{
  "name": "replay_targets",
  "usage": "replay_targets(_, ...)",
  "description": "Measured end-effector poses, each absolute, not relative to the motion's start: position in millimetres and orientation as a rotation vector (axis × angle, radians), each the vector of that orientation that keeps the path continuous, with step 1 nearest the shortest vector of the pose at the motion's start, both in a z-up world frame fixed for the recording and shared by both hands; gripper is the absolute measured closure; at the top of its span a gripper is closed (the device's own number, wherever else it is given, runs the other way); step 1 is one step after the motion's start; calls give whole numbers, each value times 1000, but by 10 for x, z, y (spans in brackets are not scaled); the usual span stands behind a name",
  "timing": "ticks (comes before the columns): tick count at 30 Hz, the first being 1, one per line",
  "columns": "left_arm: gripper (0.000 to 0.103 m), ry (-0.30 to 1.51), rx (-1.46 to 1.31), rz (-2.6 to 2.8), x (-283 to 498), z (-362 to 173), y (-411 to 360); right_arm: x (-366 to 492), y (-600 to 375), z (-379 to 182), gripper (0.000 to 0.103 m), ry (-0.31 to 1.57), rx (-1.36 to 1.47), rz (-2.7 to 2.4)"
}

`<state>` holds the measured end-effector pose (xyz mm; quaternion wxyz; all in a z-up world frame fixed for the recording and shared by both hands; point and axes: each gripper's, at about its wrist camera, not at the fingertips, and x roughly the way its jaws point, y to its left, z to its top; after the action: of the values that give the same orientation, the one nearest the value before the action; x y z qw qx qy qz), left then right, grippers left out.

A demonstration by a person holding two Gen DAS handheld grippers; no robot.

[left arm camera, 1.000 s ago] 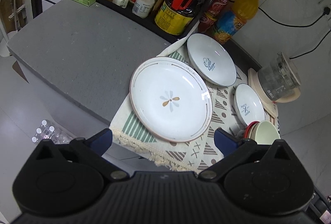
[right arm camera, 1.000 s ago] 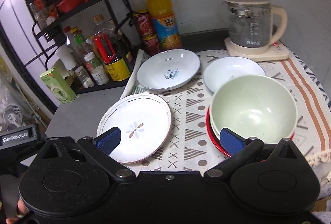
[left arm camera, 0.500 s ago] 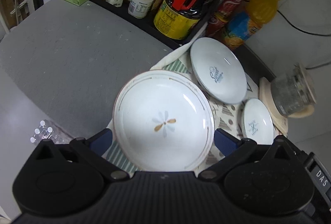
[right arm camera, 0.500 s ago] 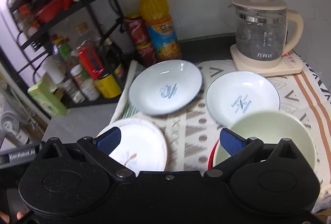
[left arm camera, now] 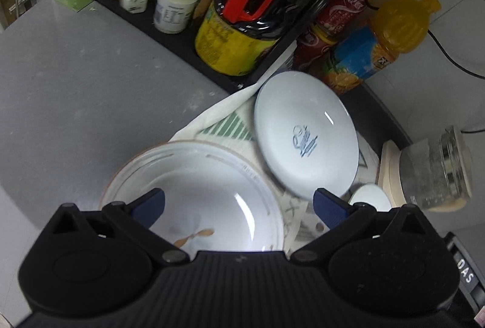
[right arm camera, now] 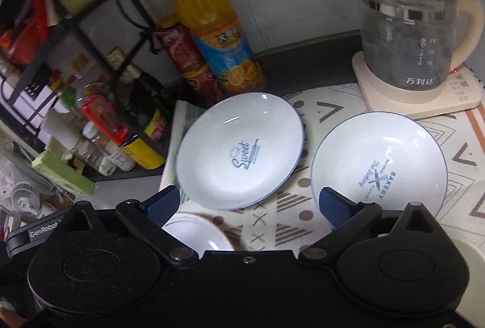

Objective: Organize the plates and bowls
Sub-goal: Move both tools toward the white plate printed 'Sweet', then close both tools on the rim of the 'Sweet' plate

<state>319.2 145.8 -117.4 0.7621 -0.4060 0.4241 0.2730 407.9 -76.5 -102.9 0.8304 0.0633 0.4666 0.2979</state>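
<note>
A white plate with a flower motif (left arm camera: 194,194) lies at the cloth's left end, right under my left gripper (left arm camera: 239,202), whose fingers stand wide apart and hold nothing. Beyond it lie the pale "Sweet" plate (left arm camera: 306,134) and a sliver of the smaller "Bakery" plate (left arm camera: 368,196). My right gripper (right arm camera: 248,202) hovers over the near rim of the Sweet plate (right arm camera: 239,149), its jaws closing slightly with nothing pressed between the pads. The Bakery plate (right arm camera: 379,164) sits to its right, the flower plate (right arm camera: 197,232) below left. Only an edge of the green bowl (right arm camera: 473,261) shows.
A black rack (left arm camera: 194,34) of jars and bottles lines the counter's back. An orange juice bottle (right arm camera: 212,34) and red cans (right arm camera: 182,52) stand behind the plates. A glass kettle (right arm camera: 409,34) sits back right. A patterned cloth (right arm camera: 333,112) covers the grey counter (left arm camera: 75,91).
Both grippers have moved forward and a little down toward the plates, which now look larger. The green bowl has slid almost out of the right wrist view.
</note>
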Motion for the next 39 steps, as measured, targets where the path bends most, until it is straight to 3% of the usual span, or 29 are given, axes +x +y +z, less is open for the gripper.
replay_targets(15, 8, 875, -917, 642, 3742, -1542, 1590, 4696, -668, -1585, 22, 1152, 282, 538)
replay_targets(18, 15, 891, -914, 652, 3797, -1626, 1617, 4738, -623, -1701, 24, 1195, 315, 525)
replay_targets(21, 29, 900, -941, 660, 3813, -1716, 1673, 4774, -567, -1803, 28, 1237, 342, 522)
replay_targets(25, 32, 925, -972, 684, 3836, -1789, 1699, 4817, -532, -1912, 41, 1284, 388, 503)
replay_targets(29, 50, 945, -952, 674, 3880, -1727, 1667, 4863, -553, -1970, 58, 1303, 448, 500)
replay_targets(32, 54, 925, -997, 653, 3870, -1657, 1688, 4898, -626, -2031, 67, 1323, 476, 465)
replay_targets(39, 54, 911, -980, 648, 3975, -1668, 1765, 4930, -652, -2191, 73, 1370, 537, 442)
